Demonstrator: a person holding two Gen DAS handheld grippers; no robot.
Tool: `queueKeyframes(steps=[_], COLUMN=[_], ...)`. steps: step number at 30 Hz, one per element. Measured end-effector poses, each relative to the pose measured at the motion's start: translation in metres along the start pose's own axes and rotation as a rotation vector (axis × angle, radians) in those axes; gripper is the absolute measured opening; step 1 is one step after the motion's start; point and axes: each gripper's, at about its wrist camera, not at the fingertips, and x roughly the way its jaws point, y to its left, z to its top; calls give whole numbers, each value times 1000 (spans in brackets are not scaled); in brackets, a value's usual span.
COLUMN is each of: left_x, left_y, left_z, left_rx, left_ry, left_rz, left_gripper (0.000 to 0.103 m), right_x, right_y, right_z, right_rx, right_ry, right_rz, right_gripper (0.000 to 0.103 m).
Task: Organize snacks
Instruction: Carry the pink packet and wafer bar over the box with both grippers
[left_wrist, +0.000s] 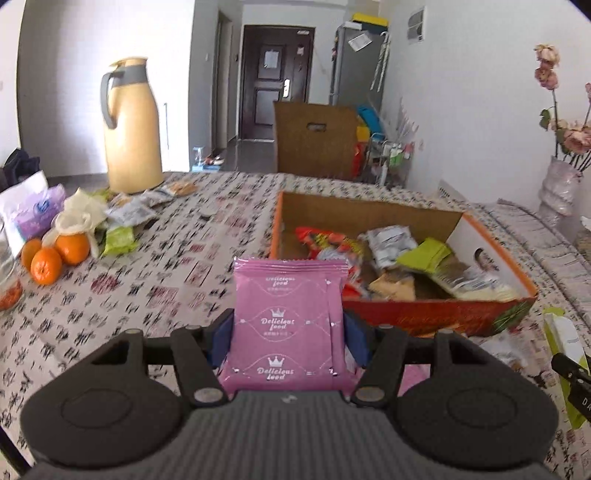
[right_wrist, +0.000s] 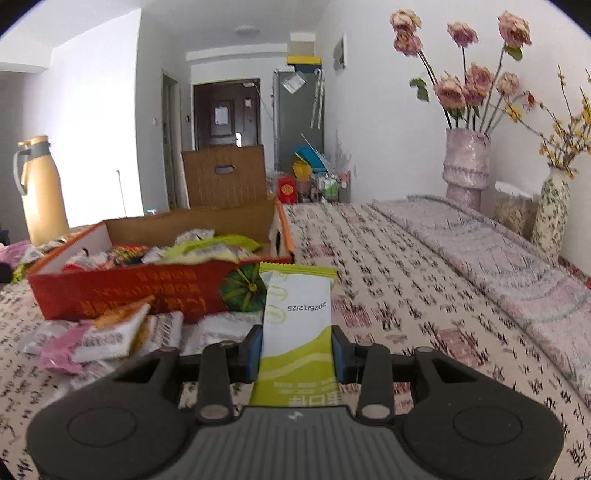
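Observation:
My left gripper (left_wrist: 290, 338) is shut on a pink "Delicious food" snack packet (left_wrist: 288, 314), held upright above the table, just in front of the red cardboard box (left_wrist: 436, 315) that holds several snack packets. My right gripper (right_wrist: 297, 349) is shut on a green and white snack packet (right_wrist: 297, 317), held near the box's right front corner (right_wrist: 147, 291). Loose snack packets (right_wrist: 110, 332) lie on the table in front of the box. More loose packets (left_wrist: 129, 214) lie at the far left near the flask.
A yellow thermos flask (left_wrist: 131, 125) stands at the table's far left, with oranges (left_wrist: 55, 254) and a purple tissue pack (left_wrist: 33, 214) nearby. Vases with dried flowers (right_wrist: 467, 166) stand at the right. A brown carton (left_wrist: 314, 140) stands beyond the table. The patterned tablecloth (right_wrist: 406, 295) covers the table.

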Motion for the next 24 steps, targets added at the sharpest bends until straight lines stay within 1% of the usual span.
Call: queueKeyframes(steps=[5, 12, 18, 24], left_x=[-1, 5, 17, 30], left_y=[-16, -36, -50, -60], left_z=[14, 32, 49, 67], left_rx=[28, 62, 69, 48], left_ry=[-39, -77, -105, -139], left_rz=[-17, -12, -9, 0], left_gripper=[62, 62, 62, 63], right_x=[-5, -1, 15, 39], right_y=[6, 23, 41, 58], right_z=[18, 52, 82, 111], right_rx=[-15, -41, -62, -70], right_ry=[-50, -132, -182, -202], right_rz=[20, 55, 92, 115], right_gripper=[36, 36, 36, 36])
